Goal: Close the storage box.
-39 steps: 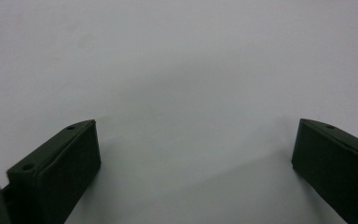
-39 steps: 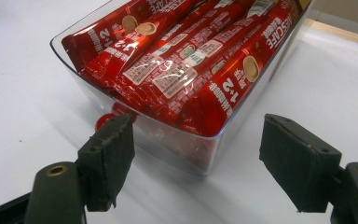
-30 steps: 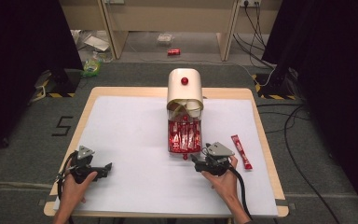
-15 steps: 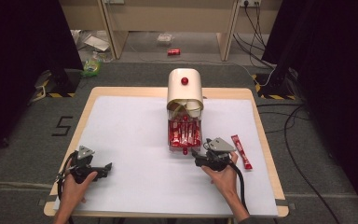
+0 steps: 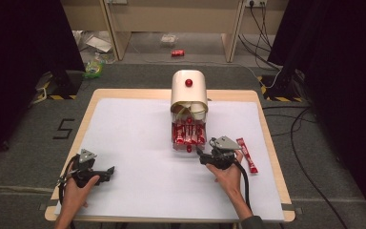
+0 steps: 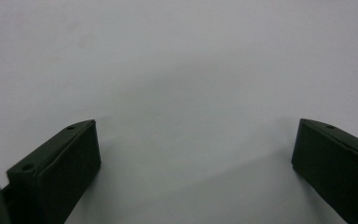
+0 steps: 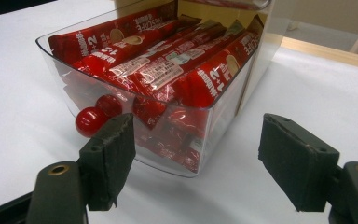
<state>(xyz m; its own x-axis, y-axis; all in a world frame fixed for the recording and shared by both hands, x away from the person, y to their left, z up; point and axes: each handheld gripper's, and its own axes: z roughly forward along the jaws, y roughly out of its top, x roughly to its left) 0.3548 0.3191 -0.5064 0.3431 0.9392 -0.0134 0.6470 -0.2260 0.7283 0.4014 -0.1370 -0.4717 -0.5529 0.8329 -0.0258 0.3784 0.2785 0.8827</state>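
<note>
A cream dispenser box (image 5: 188, 90) stands at the far middle of the table. Its clear drawer (image 5: 188, 134) is pulled out toward me and packed with red sachets (image 7: 168, 70). A red knob (image 7: 88, 121) sits on the drawer's front. My right gripper (image 5: 203, 156) is just in front of the drawer's near right corner. In the right gripper view the right gripper (image 7: 198, 158) is open, with that corner ahead of the gap and no pad pressing on it. My left gripper (image 5: 106, 172) rests open at the near left, nothing between the left gripper (image 6: 191, 158) jaws.
One loose red sachet (image 5: 246, 155) lies on the white table cover (image 5: 138, 143) right of my right hand, near the table's right edge. Cables (image 5: 295, 143) trail on the floor to the right. Behind the table stand wooden furniture legs and some litter.
The drawer's front and knob sit a little closer to the box than a second ago. My right gripper has crept slightly forward with it. The left hand has stayed put.
</note>
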